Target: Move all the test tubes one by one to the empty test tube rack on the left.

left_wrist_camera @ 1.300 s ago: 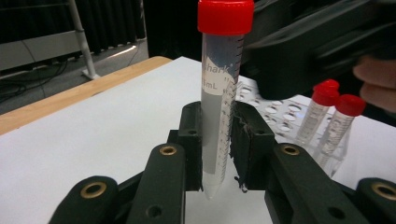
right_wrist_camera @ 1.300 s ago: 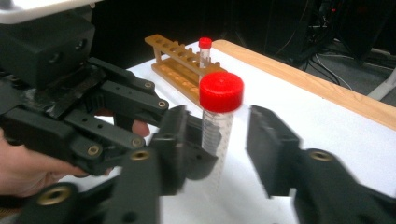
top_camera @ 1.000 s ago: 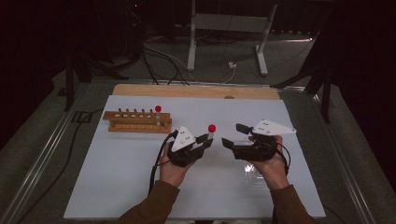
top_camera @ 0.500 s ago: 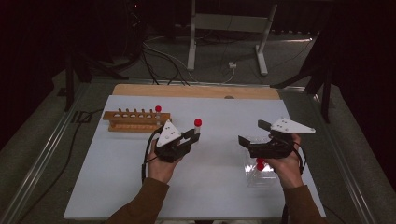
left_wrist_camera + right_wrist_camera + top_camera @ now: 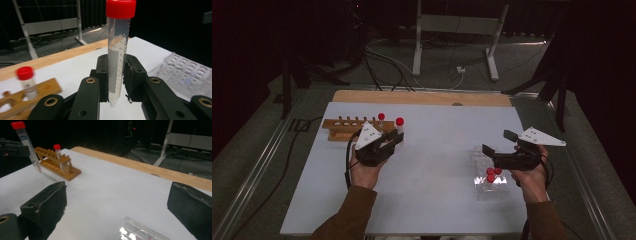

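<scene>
Seen from above: a white table (image 5: pixel 422 200) with a wooden rack (image 5: pixel 343 129) at the far left, one red-capped tube (image 5: pixel 381 119) standing in it. Left gripper (image 5: pixel 398 138) just beside the rack's right end, clamped on a second tube (image 5: pixel 119 50) with a red cap, held upright, pointed tip hanging clear below the pads (image 5: pixel 103 75). Right gripper (image 5: pixel 498 142) well apart at the right, over a clear plastic box (image 5: pixel 489 182) holding what look like three red-capped tubes; jaws spread wide after just opening, nothing between them.
</scene>
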`<state>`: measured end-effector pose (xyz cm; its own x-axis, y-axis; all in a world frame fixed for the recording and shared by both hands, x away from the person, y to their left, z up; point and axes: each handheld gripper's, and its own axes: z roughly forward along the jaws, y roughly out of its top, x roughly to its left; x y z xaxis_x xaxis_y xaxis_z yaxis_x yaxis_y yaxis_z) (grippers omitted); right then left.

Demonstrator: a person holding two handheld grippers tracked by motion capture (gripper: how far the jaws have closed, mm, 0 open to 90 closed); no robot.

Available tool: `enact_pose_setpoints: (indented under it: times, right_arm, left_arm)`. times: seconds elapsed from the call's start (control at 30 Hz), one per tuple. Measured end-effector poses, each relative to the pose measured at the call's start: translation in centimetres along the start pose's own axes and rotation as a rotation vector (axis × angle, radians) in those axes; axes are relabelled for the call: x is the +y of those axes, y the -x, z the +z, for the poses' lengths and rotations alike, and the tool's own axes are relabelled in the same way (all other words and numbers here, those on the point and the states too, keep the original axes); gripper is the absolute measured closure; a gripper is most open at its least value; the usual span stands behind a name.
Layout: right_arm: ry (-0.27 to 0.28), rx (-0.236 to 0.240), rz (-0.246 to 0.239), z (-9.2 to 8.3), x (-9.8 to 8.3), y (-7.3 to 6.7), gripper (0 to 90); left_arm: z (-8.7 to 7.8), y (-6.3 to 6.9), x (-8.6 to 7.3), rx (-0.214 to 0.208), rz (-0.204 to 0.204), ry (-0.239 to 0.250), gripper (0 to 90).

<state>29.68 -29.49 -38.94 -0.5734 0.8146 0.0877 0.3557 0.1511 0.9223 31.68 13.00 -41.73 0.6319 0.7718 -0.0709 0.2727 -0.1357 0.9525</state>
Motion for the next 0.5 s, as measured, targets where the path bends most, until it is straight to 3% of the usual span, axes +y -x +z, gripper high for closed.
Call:
enact_pose_setpoints:
  times: [0.23,0.5]
  right_arm:
    - [0.005,-0.035,-0.003,-0.8,-0.4,0.6,1.9]
    - [-0.001,-0.053,0.035,-1.0,-1.5,1.6,1.9]
  left_arm:
    - [-0.7,-2.1,0.2,0.061,-0.002,0.003,76.1]
    - [-1.0,-4.1,0.1,0.131,-0.010,0.010,76.2]
